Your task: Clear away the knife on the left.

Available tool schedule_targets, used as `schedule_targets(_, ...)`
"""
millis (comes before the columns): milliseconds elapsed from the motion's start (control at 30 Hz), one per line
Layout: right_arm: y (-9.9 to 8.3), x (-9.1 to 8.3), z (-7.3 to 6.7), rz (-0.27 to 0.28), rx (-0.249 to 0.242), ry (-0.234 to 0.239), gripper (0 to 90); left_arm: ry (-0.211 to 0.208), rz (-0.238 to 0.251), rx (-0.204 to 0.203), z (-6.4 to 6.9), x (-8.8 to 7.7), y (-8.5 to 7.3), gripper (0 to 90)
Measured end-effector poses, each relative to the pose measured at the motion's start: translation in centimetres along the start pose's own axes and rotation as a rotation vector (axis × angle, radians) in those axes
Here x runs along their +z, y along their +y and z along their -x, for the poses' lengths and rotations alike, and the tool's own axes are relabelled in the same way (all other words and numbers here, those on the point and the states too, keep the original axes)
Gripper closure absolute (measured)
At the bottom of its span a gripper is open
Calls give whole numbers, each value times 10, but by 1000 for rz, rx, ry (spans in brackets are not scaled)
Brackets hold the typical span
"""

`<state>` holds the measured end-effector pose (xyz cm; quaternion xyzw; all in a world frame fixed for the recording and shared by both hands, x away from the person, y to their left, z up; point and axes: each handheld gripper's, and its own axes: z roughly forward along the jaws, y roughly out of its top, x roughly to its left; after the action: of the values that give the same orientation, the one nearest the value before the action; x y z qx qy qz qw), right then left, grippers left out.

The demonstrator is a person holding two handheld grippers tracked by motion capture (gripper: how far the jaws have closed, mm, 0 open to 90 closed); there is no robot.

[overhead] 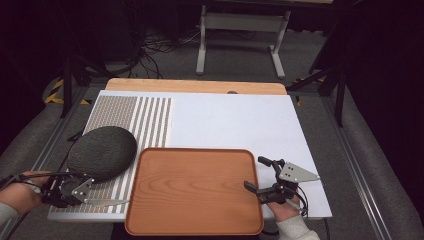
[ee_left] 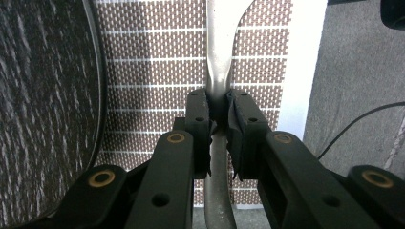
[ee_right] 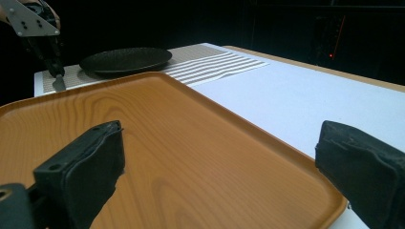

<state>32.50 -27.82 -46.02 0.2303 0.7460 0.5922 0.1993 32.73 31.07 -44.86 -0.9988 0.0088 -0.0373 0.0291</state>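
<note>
The room is dark, with a grey floor and a metal frame far behind the table. The table has a white cover, and on its left part lies a placemat with brown dots and stripes. A dark round plate rests on this placemat, and a wooden tray lies at the near edge, in the middle.

The placemat and plate look like a place setting, so I judge that the metal utensil is held low over the mat, just to the right of the plate, in order to lay it beside the plate. Whether it is a knife or a spoon I cannot tell. In the high view its flat end points right, toward the tray.

The left gripper is at the near left corner. Its jaws are almost together and clamped on the thin handle of the utensil; both pads press against the metal.

The right gripper waits at the right rim of the tray. Its jaws stand wide apart with nothing between them, and in its own view they hang just above the tray surface, perhaps ready to steady it.
</note>
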Motion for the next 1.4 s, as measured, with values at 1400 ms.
schedule_targets(1400, 1, -4, 1, 18, 13, 4, 33, -41, 323, -397, -11, -64, 7, 800)
